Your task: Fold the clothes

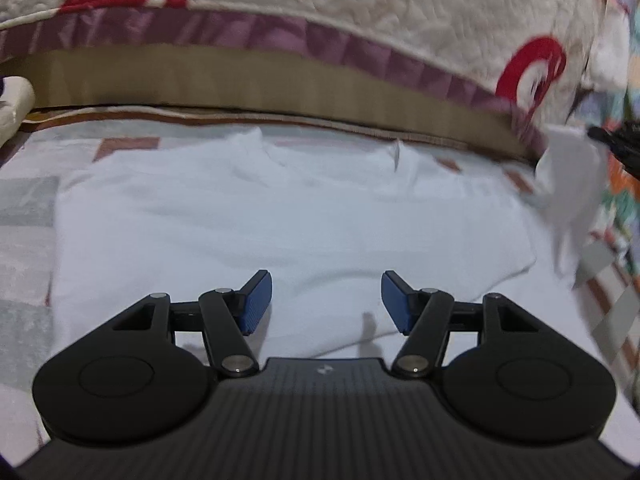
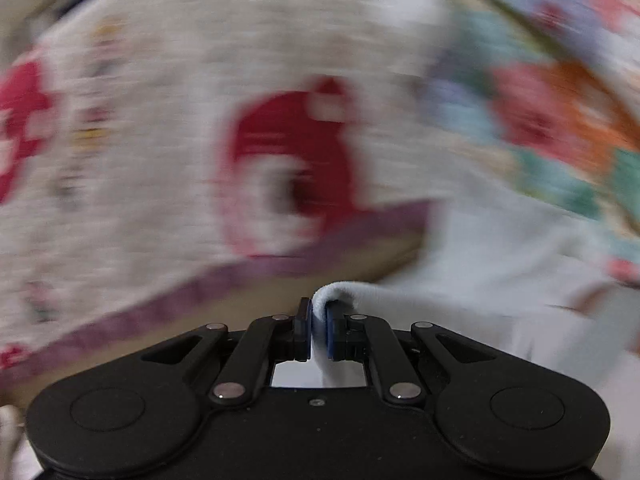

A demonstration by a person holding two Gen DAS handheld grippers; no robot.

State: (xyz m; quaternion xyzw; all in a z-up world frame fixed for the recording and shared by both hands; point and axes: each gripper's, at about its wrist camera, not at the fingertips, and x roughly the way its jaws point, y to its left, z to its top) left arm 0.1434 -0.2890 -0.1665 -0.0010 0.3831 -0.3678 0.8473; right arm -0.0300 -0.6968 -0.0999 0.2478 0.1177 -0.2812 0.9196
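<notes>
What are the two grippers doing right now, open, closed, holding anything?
Left gripper: open, empty, above the white shirt.
Right gripper: shut on a fold of the white shirt.

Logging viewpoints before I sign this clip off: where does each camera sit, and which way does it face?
Left wrist: on the left hand-held gripper, looking down over the white garment toward the quilt; jaws open, empty.
Right wrist: on the right hand-held gripper, facing the blurred quilt; pads pinch a white fold.
Shared: garment, quilt; the lifted cloth shows at right in the left view.
</notes>
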